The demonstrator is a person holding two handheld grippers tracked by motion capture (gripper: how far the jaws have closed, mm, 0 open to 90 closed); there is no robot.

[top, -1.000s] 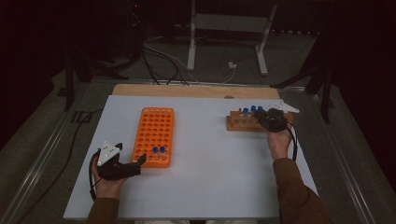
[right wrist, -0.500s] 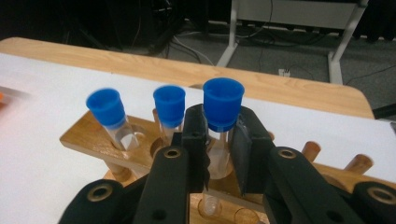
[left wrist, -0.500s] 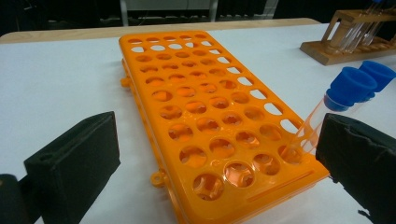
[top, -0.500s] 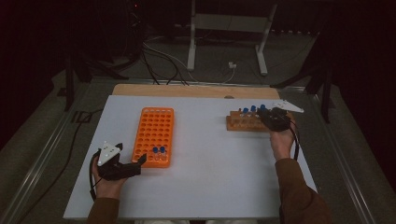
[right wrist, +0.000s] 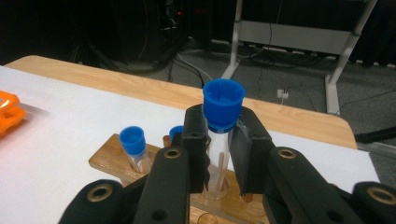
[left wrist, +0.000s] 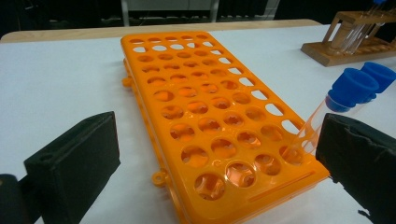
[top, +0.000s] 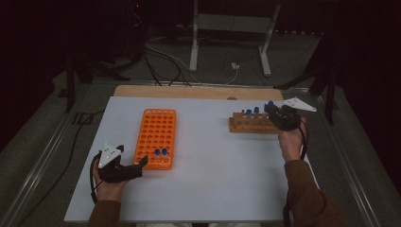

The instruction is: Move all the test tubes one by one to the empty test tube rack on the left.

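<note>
The right hand-held gripper (right wrist: 218, 154) points level over the wooden rack (top: 250, 125) at the desk's (top: 213, 179) far right, its jaws clamped on a blue-capped tube (right wrist: 220, 135) standing upright above a rack hole. The left hand-held gripper (top: 137, 165) rests low by the orange rack (top: 156, 132), jaws apart and empty. No writing is legible.

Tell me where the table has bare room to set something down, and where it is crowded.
The widest free patch is the white tabletop between the orange rack and the wooden rack. The near edge between the two forearms is bare too. It is crowded at the wooden rack, where the right gripper holds a blue-capped tube, and beside the left gripper.
</note>
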